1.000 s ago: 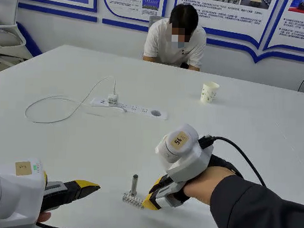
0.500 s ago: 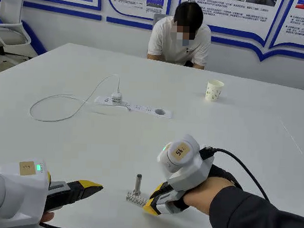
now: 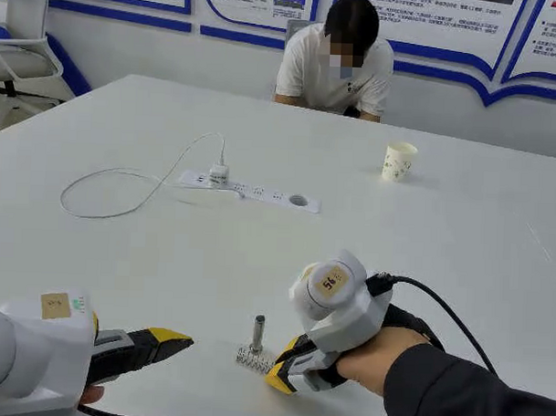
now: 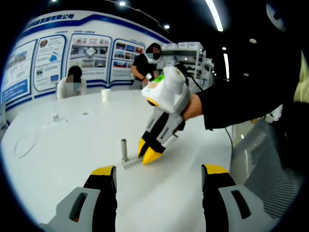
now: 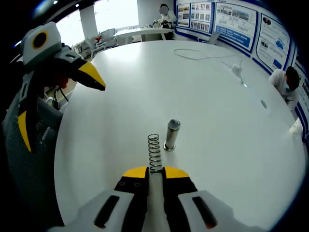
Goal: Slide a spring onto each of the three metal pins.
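White table (image 3: 167, 259) surface, smooth and matte, carries all the work and stretches away to the far wall. Nearest, at the lower left of the head view, the left tool (image 3: 168, 339) hovers low over the table; in the left gripper view its yellow-tipped jaws stand wide apart with nothing between them (image 4: 159, 171). Just beyond, the right tool (image 3: 277, 377) points down at the table, and in the right gripper view its jaws (image 5: 155, 171) are pressed together on one end of the spring (image 5: 154, 152). The spring lies level, its free end just beside the foot of the metal pin (image 5: 170, 134), which stands upright on the table; the spring is beside the pin, not over it. Whether the spring rests on the surface or is held just off it, I cannot tell.

Farther out lie a white power strip (image 3: 260, 191) with a plug in it and a white cable (image 3: 105, 176) looped to the left. A paper cup (image 3: 399, 161) stands well apart to the right. At the far edge a person (image 3: 338, 59) sits before a wall of blue-bordered posters (image 3: 449, 22); an office chair (image 3: 19, 44) stands at the left.
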`<state>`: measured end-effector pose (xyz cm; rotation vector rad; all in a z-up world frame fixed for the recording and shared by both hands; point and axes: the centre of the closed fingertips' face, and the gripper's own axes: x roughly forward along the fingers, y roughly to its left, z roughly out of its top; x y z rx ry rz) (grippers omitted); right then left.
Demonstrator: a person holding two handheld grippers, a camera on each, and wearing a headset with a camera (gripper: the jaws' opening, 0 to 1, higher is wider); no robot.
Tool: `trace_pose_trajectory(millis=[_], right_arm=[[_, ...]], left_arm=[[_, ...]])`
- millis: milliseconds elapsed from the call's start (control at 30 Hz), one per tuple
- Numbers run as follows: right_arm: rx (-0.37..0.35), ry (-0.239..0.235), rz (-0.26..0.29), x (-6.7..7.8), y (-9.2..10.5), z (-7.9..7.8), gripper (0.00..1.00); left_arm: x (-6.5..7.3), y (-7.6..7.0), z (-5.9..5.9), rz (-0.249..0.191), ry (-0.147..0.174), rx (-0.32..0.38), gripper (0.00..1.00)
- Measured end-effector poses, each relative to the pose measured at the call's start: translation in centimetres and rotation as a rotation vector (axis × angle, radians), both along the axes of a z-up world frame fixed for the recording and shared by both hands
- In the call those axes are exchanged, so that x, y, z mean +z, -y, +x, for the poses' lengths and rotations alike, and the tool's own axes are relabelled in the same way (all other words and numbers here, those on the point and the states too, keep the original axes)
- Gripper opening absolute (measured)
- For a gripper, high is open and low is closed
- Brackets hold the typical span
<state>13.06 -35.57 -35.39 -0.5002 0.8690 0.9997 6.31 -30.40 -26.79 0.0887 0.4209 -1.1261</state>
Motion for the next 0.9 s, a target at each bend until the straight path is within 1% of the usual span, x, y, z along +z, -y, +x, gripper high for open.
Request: trace_pose_trajectory(millis=[200, 333, 533, 767, 900], right_arm=[[-0.006, 0.003, 0.012, 0.0, -0.1, 0.1, 0.12], [-0.001, 0.009, 0.005, 0.1, -0.1, 0.0, 0.12], [0.017, 0.035, 0.0, 1.2, -0.4, 0.0, 0.12], [0.022, 0.06, -0.009, 2.2, -0.4, 0.1, 0.12], [0.027, 0.062, -0.017, 2.6, -0.3, 0.0, 0.12]], left_arm=[[-0.1, 0.0, 0.0, 0.004, 0.0, -0.001, 0.73], [-0.1, 0.0, 0.0, 0.005, -0.001, 0.0, 0.73], [-0.1, 0.1, 0.0, 0.003, -0.002, -0.003, 0.73], [0.0, 0.2, -0.1, 0.0, 0.001, -0.005, 0.73], [0.1, 0.2, -0.1, -0.003, 0.003, -0.006, 0.73]])
